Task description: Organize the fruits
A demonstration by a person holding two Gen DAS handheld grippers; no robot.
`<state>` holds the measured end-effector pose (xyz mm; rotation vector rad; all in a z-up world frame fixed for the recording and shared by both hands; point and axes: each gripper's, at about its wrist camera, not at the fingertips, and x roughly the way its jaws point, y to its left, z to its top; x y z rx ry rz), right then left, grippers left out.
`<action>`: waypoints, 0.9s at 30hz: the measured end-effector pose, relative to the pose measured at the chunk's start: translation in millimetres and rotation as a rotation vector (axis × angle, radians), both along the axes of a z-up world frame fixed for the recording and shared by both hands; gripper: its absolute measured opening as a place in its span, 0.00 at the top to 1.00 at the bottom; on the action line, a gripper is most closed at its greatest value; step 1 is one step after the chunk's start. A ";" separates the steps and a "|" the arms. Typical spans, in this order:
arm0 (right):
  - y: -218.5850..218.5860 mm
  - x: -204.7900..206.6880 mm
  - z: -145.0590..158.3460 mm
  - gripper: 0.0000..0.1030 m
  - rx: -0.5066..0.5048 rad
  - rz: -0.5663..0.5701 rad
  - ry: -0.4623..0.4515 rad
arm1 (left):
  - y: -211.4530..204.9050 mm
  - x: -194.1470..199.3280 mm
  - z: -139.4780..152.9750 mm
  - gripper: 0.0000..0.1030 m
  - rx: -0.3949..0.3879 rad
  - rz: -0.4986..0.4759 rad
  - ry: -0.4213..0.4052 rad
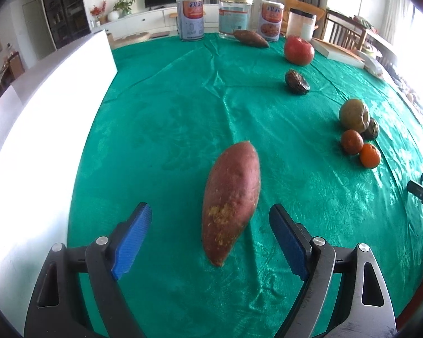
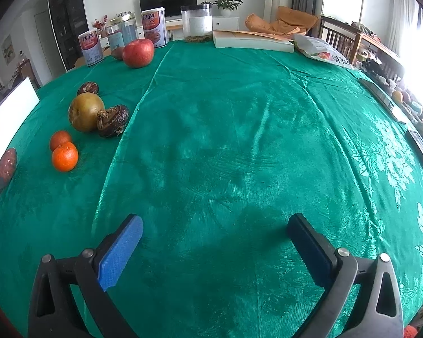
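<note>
A reddish sweet potato [image 1: 231, 200] lies on the green tablecloth [image 1: 169, 118] between the blue pads of my left gripper [image 1: 210, 207], which is open and clear of it on both sides. To the right sit two oranges [image 1: 370, 155], a green-brown round fruit [image 1: 354, 115] and a dark wrinkled fruit [image 1: 297, 81]. Farther back are a red apple [image 1: 299, 50] and a second sweet potato [image 1: 251, 39]. My right gripper [image 2: 215, 217] stands open over bare cloth, with the oranges [image 2: 65, 156] and the round fruit [image 2: 85, 111] off to its left.
Two printed tins [image 1: 190, 18] and clear jars [image 1: 235, 15] line the table's far edge. A flat white box [image 2: 252, 42] and a bag [image 2: 321, 49] lie at the back right. A white board [image 1: 42, 112] stands along the left side.
</note>
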<state>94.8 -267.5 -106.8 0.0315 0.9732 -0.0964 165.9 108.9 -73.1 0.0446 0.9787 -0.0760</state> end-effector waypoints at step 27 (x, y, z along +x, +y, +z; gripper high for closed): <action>80.2 111.9 19.1 0.33 0.019 0.455 0.090 | -4.8 7.8 -3.4 0.60 -0.100 0.034 0.121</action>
